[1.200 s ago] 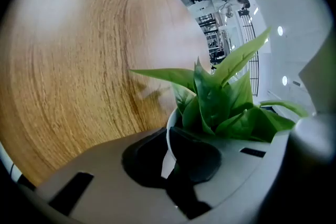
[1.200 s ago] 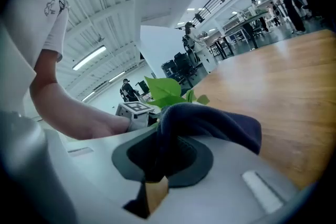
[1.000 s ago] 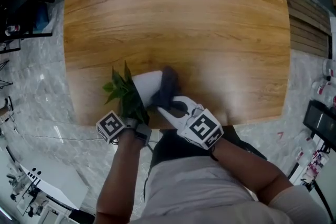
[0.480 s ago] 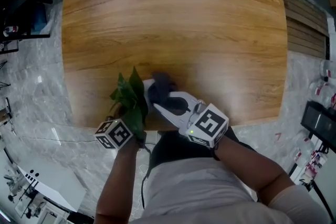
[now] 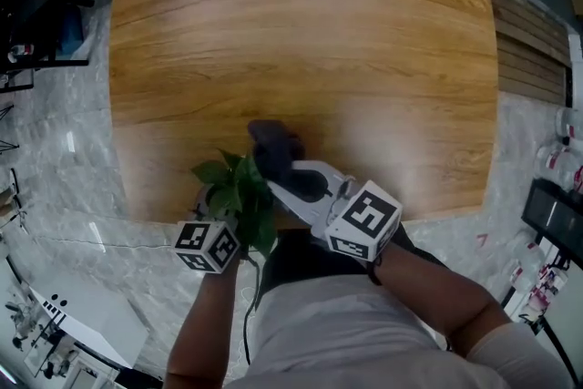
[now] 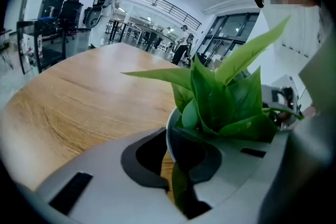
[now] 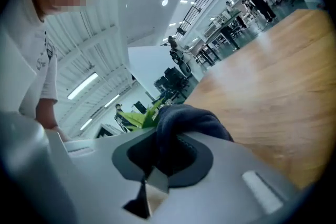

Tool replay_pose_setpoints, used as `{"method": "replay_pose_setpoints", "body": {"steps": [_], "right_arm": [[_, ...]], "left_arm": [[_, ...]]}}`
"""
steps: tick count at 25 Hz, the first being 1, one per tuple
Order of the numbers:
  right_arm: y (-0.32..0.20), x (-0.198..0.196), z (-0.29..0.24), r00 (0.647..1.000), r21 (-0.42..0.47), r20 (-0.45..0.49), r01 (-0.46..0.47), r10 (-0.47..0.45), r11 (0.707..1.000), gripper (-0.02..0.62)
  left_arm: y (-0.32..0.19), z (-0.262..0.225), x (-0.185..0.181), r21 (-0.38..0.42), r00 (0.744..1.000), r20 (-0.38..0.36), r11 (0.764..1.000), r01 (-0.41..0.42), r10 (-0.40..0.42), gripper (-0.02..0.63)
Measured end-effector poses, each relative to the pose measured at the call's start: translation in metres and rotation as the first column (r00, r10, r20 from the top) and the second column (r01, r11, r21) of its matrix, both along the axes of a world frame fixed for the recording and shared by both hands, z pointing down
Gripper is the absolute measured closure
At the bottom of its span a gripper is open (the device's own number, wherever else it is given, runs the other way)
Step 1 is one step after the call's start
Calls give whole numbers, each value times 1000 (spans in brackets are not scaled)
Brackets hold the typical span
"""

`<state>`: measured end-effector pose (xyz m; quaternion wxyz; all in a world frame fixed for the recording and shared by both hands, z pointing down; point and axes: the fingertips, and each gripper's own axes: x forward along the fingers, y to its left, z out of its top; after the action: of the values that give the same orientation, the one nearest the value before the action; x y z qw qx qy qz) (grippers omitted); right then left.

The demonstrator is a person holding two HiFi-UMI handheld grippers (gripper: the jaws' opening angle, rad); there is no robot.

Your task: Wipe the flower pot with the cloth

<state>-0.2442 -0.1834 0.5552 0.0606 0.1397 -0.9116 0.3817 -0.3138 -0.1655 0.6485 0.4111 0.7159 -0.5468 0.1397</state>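
A green leafy plant (image 5: pixel 239 196) at the table's near edge covers its white flower pot in the head view. In the left gripper view the pot's white rim (image 6: pixel 169 134) sits between the jaws of my left gripper (image 6: pixel 178 165), which is shut on it, with the leaves (image 6: pixel 226 97) rising just above. My left gripper (image 5: pixel 232 223) comes in from below, under the leaves. My right gripper (image 5: pixel 278 170) is shut on a dark blue cloth (image 5: pixel 271 143) and presses it beside the plant's far right side. The cloth (image 7: pixel 191 120) bulges out of the right gripper (image 7: pixel 163 162).
The wooden table (image 5: pixel 301 32) stretches away from the plant. Its near edge (image 5: pixel 428 209) lies right by both grippers. Grey marble floor (image 5: pixel 64 187) lies to the left, and dark slats (image 5: pixel 533 41) and equipment stand to the right.
The pot has turned from lying with its white side showing to leaves-up, hiding that side. The left gripper shifted right and nearer me. The cloth moved up round the pot's far side.
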Motion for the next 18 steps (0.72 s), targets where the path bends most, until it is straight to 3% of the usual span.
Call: {"method": "replay_pose_setpoints", "body": {"steps": [4,7,10,12,14,16,18], "right_arm": [[-7,6,3,996,-57,72,-47,51,997,560],[-21,37,60,988,-156,-48,-149,144,976,560],[-22,52,97,979,-221,-147,-174,143,960,560],[-22,48,79,987,-215,-113,-136,113,967,560],[-22,35,39,997,-197,-12,-80,79,977,560],[-23,24,12,997,-175,58,-39,50,984,560],[-26,25,19,997,-176,46,-51,60,983,560]], "left_arm": [[-2,-5,4,31,997,66,999,-37,35,574],[-6,-11,14,80,986,134,991,-107,96,574],[-6,-18,25,124,955,236,969,-213,180,577],[-6,-21,34,131,930,287,952,-275,229,577],[-6,-23,39,133,911,319,939,-316,262,577],[-6,-24,40,129,904,331,936,-326,269,577],[-7,-26,41,126,907,329,940,-318,263,577]]}}
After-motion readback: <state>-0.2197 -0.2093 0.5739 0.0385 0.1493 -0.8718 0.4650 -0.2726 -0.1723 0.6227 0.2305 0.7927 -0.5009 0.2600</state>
